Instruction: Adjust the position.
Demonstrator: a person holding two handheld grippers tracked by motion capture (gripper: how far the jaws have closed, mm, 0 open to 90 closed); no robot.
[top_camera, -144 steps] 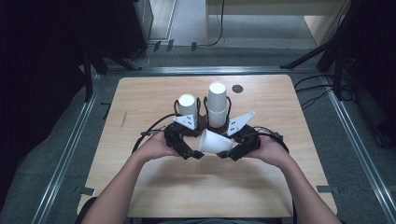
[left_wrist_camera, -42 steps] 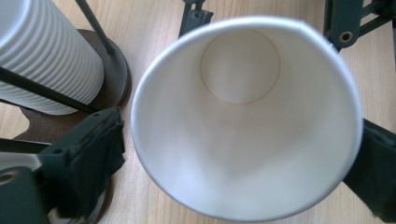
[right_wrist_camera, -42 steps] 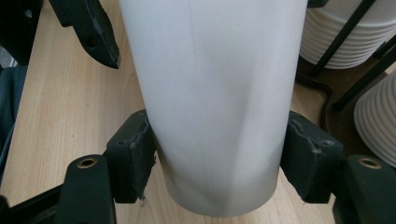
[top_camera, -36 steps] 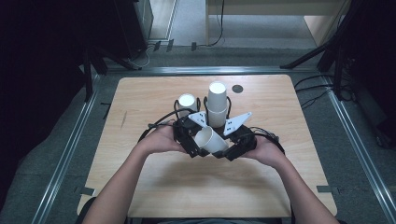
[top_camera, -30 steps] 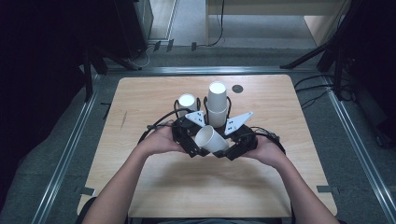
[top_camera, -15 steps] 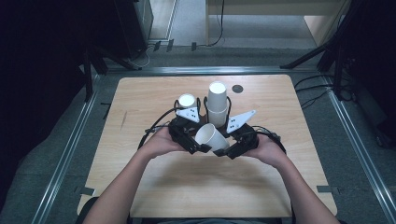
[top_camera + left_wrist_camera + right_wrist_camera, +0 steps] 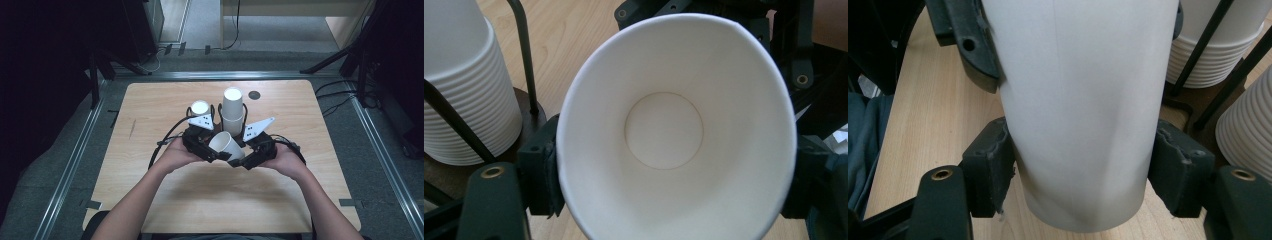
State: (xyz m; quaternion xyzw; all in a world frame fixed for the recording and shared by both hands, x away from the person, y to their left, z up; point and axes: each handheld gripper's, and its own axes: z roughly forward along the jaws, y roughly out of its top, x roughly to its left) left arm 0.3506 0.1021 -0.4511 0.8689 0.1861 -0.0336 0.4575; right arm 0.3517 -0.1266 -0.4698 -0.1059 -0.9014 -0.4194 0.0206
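Near the middle of the wooden table [image 7: 150, 105], just in front of two stacks of paper cups [image 7: 232, 107], a person holds one white paper cup [image 7: 226, 145] between both tools. The left gripper [image 7: 212, 152] has its jaws closed on the cup's rim end; the right gripper [image 7: 242, 159] has its jaws closed on the cup's lower body. The cup lies tilted, mouth toward the left gripper, lifted off the table. This looks like a handover or separating step; next, one gripper would need to let go.
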